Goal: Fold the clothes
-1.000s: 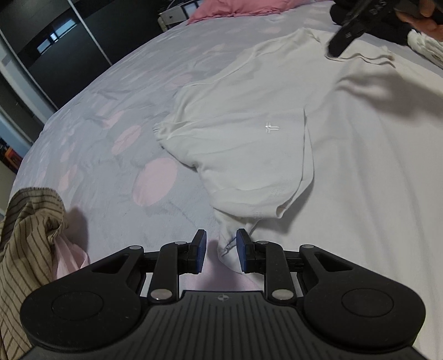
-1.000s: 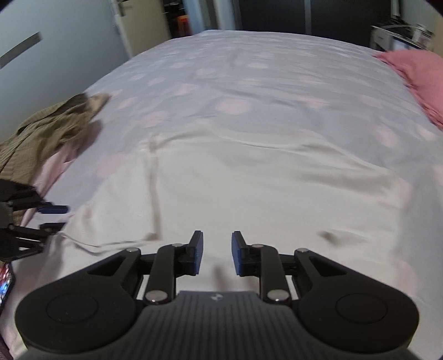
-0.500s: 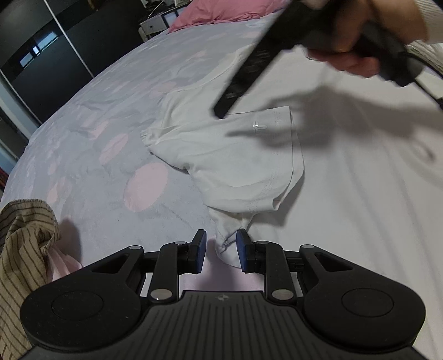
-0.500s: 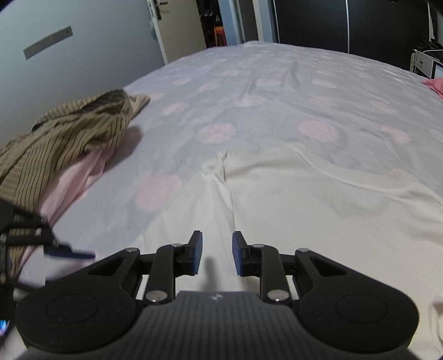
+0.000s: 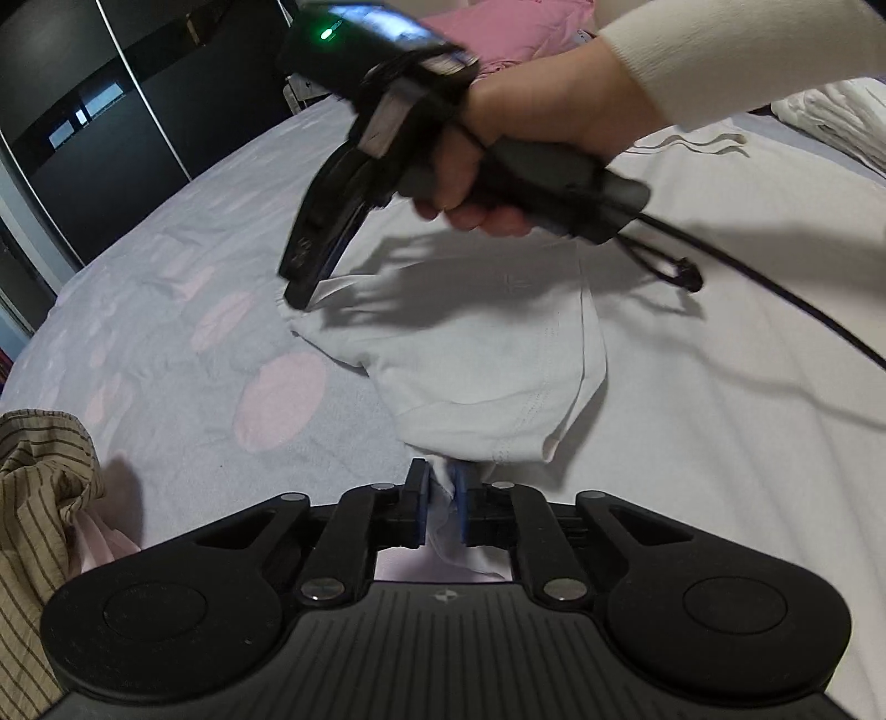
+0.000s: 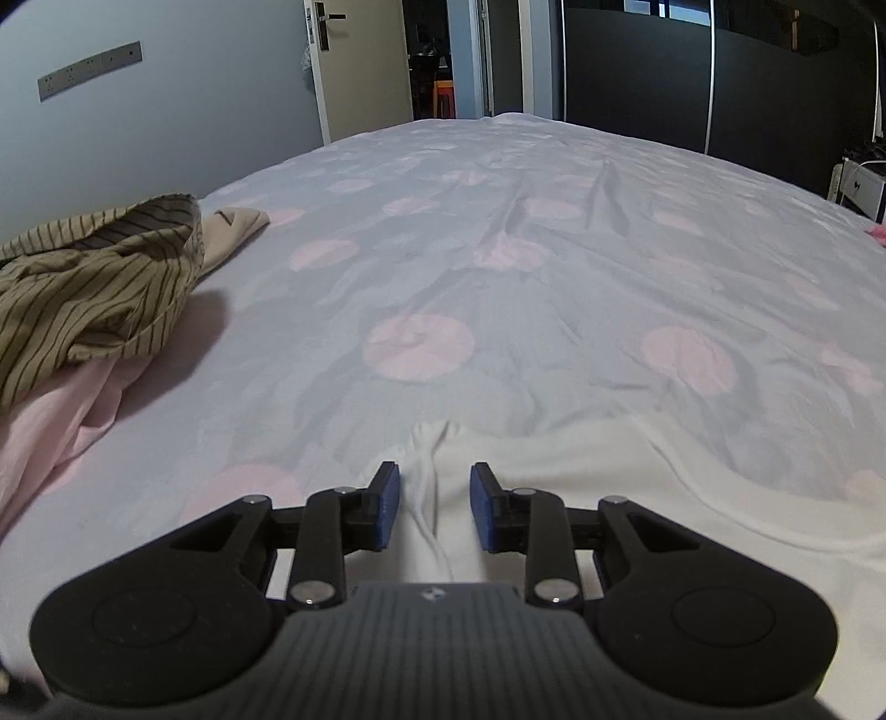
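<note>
Left claw (image 5: 441, 501) has just been closing and is now clamping the near corner of the white shirt (image 5: 487, 354), which is lying spread on the bed (image 6: 498, 266). Right claw (image 6: 433, 507), swung in from the far side, is straddling a ridge at the shirt's far-left edge, jaws just opening, pads not pressing yet. Judging both corners nearly secured for the fold.

Showing plain white on the garment (image 5: 487, 354), with a small pale emblem. Wearing pale lavender-grey scattered with soft pink dots across the bedsheet (image 6: 498, 266). Running dark brown stripes over olive-tan on the crumpled shirt (image 6: 94, 288), lying on light pink cloth (image 6: 50, 421). Carrying black bodies and blue pads on the left tool (image 5: 441, 501) and right tool (image 6: 434, 512). Glowing green on a small light (image 5: 325, 34). Covering the arm in a cream sleeve (image 5: 736, 61). Sitting deep pink, the pillow (image 5: 498, 27).
</note>
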`<state>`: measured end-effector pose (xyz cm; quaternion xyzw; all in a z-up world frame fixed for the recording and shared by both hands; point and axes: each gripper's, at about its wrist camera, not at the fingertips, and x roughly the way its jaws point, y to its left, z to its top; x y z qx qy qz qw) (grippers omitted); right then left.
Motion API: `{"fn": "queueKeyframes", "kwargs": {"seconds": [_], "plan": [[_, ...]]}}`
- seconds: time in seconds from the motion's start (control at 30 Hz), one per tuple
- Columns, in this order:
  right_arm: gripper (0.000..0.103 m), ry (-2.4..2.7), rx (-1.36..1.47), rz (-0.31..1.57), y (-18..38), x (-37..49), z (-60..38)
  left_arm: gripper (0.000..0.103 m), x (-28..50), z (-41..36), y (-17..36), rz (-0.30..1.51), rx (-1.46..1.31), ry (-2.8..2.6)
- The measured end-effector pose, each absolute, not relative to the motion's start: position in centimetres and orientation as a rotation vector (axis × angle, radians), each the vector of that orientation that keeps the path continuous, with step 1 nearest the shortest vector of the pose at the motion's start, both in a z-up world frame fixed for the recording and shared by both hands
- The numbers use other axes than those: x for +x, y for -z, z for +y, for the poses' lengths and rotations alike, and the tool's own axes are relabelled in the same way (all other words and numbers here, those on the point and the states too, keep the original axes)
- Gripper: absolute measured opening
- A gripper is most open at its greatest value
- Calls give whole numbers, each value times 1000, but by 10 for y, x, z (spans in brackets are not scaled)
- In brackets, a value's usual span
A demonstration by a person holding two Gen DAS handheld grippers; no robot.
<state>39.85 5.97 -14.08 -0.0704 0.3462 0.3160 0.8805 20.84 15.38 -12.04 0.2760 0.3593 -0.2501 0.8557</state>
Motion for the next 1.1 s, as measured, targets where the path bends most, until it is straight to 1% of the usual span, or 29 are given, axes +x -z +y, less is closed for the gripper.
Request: {"fn": "queueKeyframes", "kwargs": {"seconds": [0.03, 0.07, 0.1, 0.23, 0.4, 0.6, 0.67, 0.7, 0.73, 0.77, 0.8, 0.83, 0.93, 1.1], "plan": [[25, -673, -148, 725, 142, 400, 63, 6, 208, 154, 120, 754, 579, 521], [17, -683, -158, 724, 143, 401, 66, 5, 208, 154, 120, 753, 578, 516], [7, -684, -182, 716, 143, 400, 68, 4, 208, 154, 120, 752, 578, 509], [6, -651, -223, 672, 139, 400, 73, 3, 204, 155, 113, 784, 595, 473], [5, -631, -193, 671, 138, 414, 77, 3, 200, 158, 104, 799, 602, 431], [6, -588, -183, 706, 146, 422, 77, 3, 195, 165, 108, 812, 577, 459], [9, -567, -223, 692, 141, 419, 76, 4, 194, 171, 105, 826, 533, 492], [15, -547, -236, 681, 138, 417, 73, 5, 193, 173, 103, 822, 527, 491], [22, -526, -250, 671, 135, 416, 70, 8, 192, 176, 101, 816, 522, 489], [25, -512, -248, 665, 132, 414, 65, 11, 190, 177, 100, 812, 522, 494], [24, -513, -226, 667, 129, 412, 57, 17, 188, 179, 99, 804, 523, 496], [24, -520, -204, 671, 126, 409, 50, 20, 186, 179, 97, 787, 520, 493], [25, -571, -155, 678, 120, 390, 32, 20, 184, 175, 93, 746, 526, 493], [25, -725, -103, 705, 114, 334, 17, 20, 196, 161, 103, 756, 604, 495]]}}
